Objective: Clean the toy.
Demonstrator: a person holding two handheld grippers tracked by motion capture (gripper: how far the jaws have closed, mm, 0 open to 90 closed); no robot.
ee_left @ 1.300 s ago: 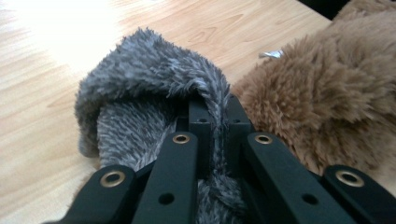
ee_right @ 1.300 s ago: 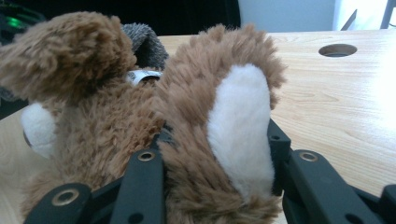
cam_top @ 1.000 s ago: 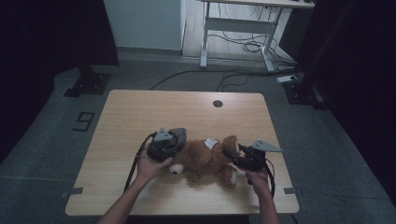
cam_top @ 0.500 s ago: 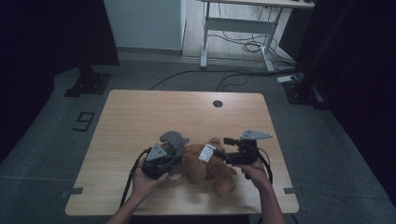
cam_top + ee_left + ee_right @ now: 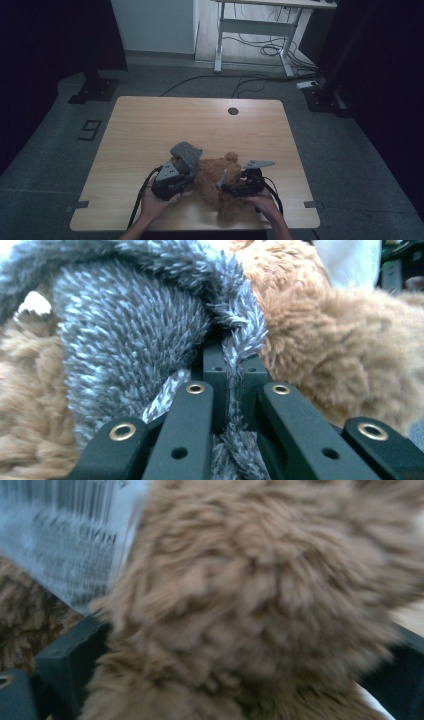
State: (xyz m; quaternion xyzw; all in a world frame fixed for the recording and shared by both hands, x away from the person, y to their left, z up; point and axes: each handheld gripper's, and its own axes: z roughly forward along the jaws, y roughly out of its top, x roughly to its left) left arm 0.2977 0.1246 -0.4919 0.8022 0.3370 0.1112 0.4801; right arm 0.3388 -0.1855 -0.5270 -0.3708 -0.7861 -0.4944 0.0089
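A brown plush toy (image 5: 216, 184) lies on the wooden table (image 5: 200, 120) near its front edge, with a grey fuzzy hat (image 5: 186, 152) at its head. My left gripper (image 5: 186, 172) is shut on a fold of the grey hat (image 5: 125, 330), and the hat's fabric runs between the closed jaws of the left gripper (image 5: 230, 362). Brown fur (image 5: 325, 350) lies just beyond the hat. My right gripper (image 5: 226, 188) has just been opening. Its jaws stand wide at the sides of the right gripper view, with the plush (image 5: 250, 605) between them and a white label (image 5: 65, 540) at the upper left.
A round cable hole (image 5: 233, 110) sits near the table's far edge. Behind the table stand a white desk frame (image 5: 255, 30) with floor cables, and dark stand bases (image 5: 95, 90) at the left and right. Both forearms enter from the bottom.
Both hands have come nearer the table's front edge. The right gripper rose, then dropped leftward into the plush with its jaws wider apart. The left gripper stays shut on the hat.
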